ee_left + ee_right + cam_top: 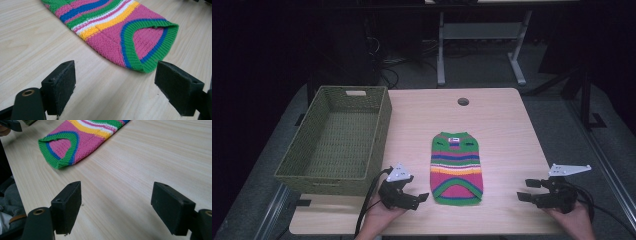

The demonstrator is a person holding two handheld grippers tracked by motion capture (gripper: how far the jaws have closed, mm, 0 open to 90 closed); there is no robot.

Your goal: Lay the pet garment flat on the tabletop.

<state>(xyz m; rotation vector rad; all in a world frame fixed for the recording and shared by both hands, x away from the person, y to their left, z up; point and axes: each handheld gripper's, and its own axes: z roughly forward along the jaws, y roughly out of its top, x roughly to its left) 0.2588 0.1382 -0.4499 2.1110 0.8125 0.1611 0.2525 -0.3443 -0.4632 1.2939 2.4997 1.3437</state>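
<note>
Near tabletop edge: left tongs (419,197) and right tongs (523,190) both gape, empty, flanking the striped knit pet sweater (456,169), flat mid-tabletop. Risk: pads pinch only the top layer at the ribbed hem (150,65); sweater drags, bunches. Far left corner: woven basket (379,134), rim could snag.

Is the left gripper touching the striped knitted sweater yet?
Apart. In the left gripper view, the left gripper stands open with bare table between its pads and the sweater's green hem. The high view also shows a gap.
</note>
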